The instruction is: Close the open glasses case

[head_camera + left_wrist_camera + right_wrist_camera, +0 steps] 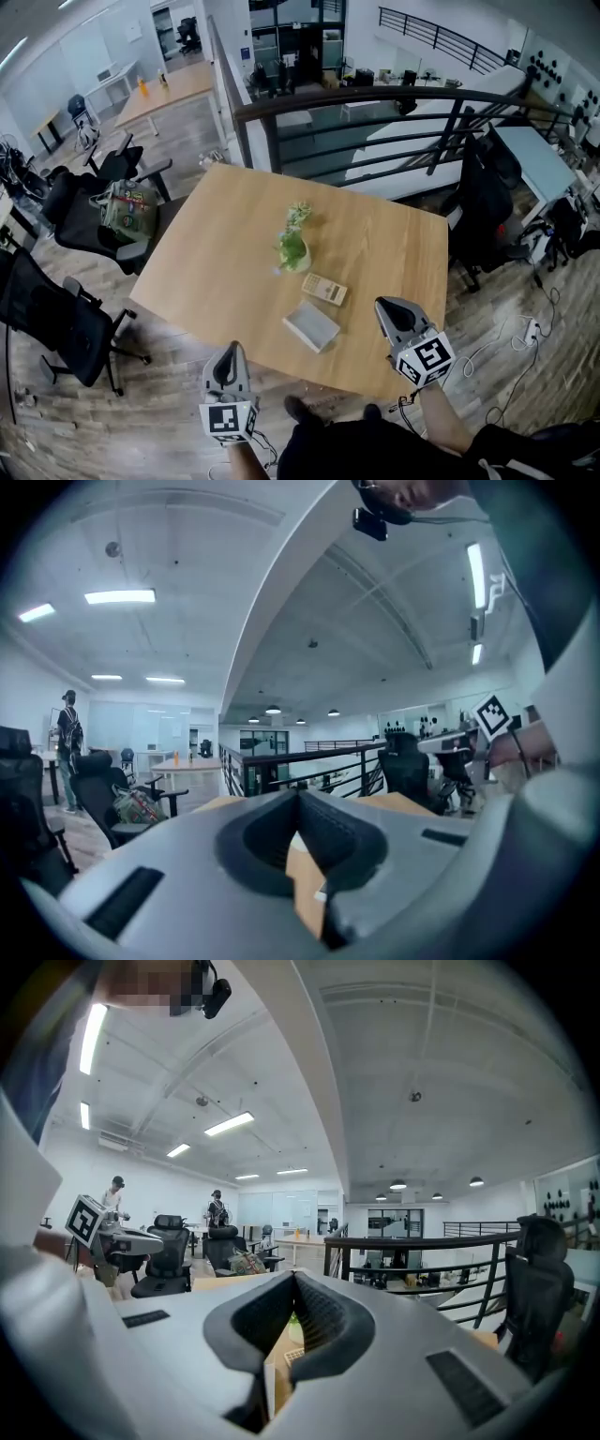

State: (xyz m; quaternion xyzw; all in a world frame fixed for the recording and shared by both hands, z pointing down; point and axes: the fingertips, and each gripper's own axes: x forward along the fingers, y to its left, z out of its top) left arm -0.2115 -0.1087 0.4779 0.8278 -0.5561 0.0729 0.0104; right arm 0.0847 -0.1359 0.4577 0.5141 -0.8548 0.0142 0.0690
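Square-marked L hand-held gripper (232, 350) & R hand-held gripper (384, 307) closed; glasses case (311, 325) apart.

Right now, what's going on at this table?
A person stands at the near edge of the wooden table with a gripper in each hand. The left gripper and the right gripper are both shut and empty, held by that edge and touching nothing. The glasses case lies open between them, just in front of a small potted plant. Closing it has not started yet.
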